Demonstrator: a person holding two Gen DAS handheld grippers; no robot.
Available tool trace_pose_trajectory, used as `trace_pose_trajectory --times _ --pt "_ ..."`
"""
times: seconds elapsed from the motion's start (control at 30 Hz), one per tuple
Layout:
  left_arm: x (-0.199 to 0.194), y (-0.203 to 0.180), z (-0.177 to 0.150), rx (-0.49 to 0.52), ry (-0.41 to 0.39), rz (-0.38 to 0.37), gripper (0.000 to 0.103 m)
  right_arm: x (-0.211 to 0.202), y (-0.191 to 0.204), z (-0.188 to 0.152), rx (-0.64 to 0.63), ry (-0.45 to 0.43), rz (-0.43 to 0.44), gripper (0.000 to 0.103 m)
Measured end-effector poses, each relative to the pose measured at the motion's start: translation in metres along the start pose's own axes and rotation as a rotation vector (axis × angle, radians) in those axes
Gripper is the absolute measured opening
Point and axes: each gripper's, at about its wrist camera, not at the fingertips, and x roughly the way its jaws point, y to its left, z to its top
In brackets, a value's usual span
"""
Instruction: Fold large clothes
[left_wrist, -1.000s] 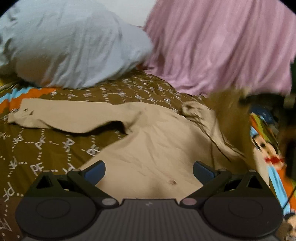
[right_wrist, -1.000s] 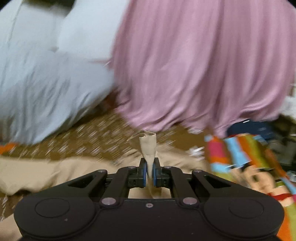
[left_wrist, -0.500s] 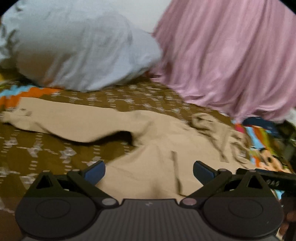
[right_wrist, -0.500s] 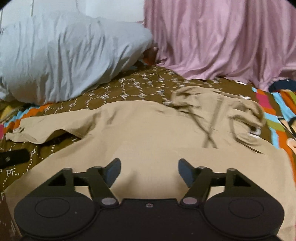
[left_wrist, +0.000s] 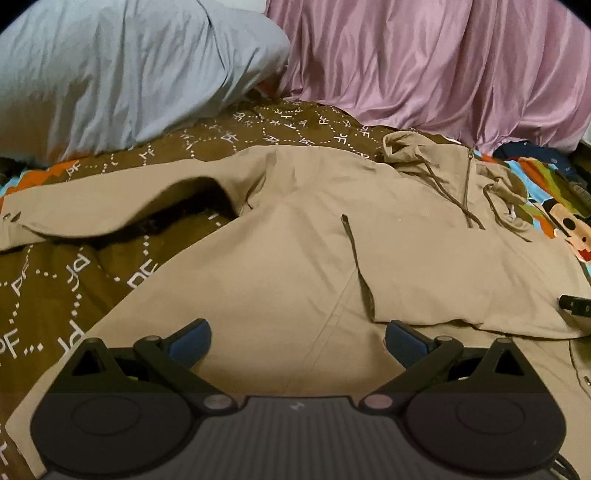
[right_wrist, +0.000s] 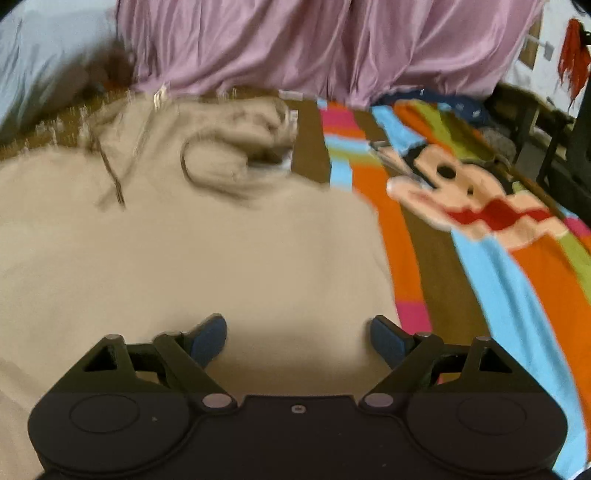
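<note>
Both pairs of fingers stand wide apart with nothing gripped: left gripper (left_wrist: 297, 334), and right gripper (right_wrist: 297, 334), whose jaws have just been opening. Right view is motion-blurred. The tan hoodie (left_wrist: 332, 236) lies flat on the bed (left_wrist: 74, 258), hood at upper right, 1 sleeve reaching left, its cuff cut off by the frame.

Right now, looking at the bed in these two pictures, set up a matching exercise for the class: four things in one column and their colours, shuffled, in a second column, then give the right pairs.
Things:
1. hoodie
2. pillow
3. curtain
4. pads on the fingers

Colours:
A. pale grey-blue
B. dark blue
C. tan
D. pinkish purple

Right pairs: 1-C, 2-A, 3-D, 4-B.
</note>
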Motion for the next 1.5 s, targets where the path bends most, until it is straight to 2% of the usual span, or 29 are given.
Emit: trace_pose_trajectory --times 0.13,0.27,0.37,0.5,0.57,0.63,0.73,0.77,0.9,1.07,1.23,1.27,1.3,1.37,1.4,1.5 --pt "-0.015 0.017 0.013 -0.053 -0.026 -0.006 0.102 -0.005 0.002 -0.002 0.012 -0.021 0.018 0.091" --pt "-0.037 0.052 0.035 -0.109 -0.101 0.116 0.102 -0.048 0.014 0.000 0.035 -0.046 0.095 0.098" --pt "-0.049 0.094 0.049 -0.191 -0.098 0.171 0.102 -0.084 0.034 -0.003 0.042 -0.050 0.197 0.102" --pt "-0.058 0.177 0.052 -0.437 -0.082 0.134 0.102 -0.130 0.071 -0.021 0.022 -0.032 0.314 0.102" --pt "-0.057 0.215 0.047 -0.527 -0.097 0.116 0.102 -0.150 0.093 -0.034 0.004 -0.031 0.354 0.102" --pt "-0.053 0.246 0.043 -0.580 -0.098 0.110 0.101 -0.165 0.112 -0.045 -0.025 -0.037 0.384 0.102" --pt "-0.045 0.279 0.043 -0.606 -0.098 0.117 0.098 -0.183 0.139 -0.059 -0.083 -0.050 0.406 0.102" --pt "-0.040 0.289 0.046 -0.628 -0.096 0.125 0.096 -0.186 0.146 -0.062 -0.096 -0.055 0.412 0.102" --pt "-0.021 0.311 0.059 -0.753 -0.083 0.099 0.072 -0.191 0.161 -0.066 -0.089 -0.047 0.417 0.102" --pt "-0.001 0.325 0.067 -0.859 -0.015 0.180 0.063 -0.193 0.166 -0.069 -0.083 -0.015 0.418 0.102" --pt "0.009 0.342 0.058 -1.025 -0.004 0.157 0.059 -0.203 0.162 -0.073 -0.124 -0.042 0.414 0.102" --pt "0.009 0.343 0.058 -1.046 -0.001 0.167 0.050 -0.205 0.160 -0.074 -0.126 -0.047 0.416 0.102" --pt "0.008 0.343 0.058 -1.061 0.006 0.191 0.034 -0.206 0.158 -0.074 -0.128 -0.049 0.416 0.102" --pt "0.008 0.344 0.057 -1.085 0.009 0.230 0.020 -0.209 0.155 -0.077 -0.139 -0.057 0.412 0.102" --pt "0.007 0.345 0.055 -1.103 0.000 0.233 0.013 -0.211 0.152 -0.078 -0.143 -0.063 0.413 0.102" --pt "0.006 0.343 0.051 -1.110 -0.027 0.245 0.005 -0.216 0.140 -0.084 -0.147 -0.080 0.426 0.102"
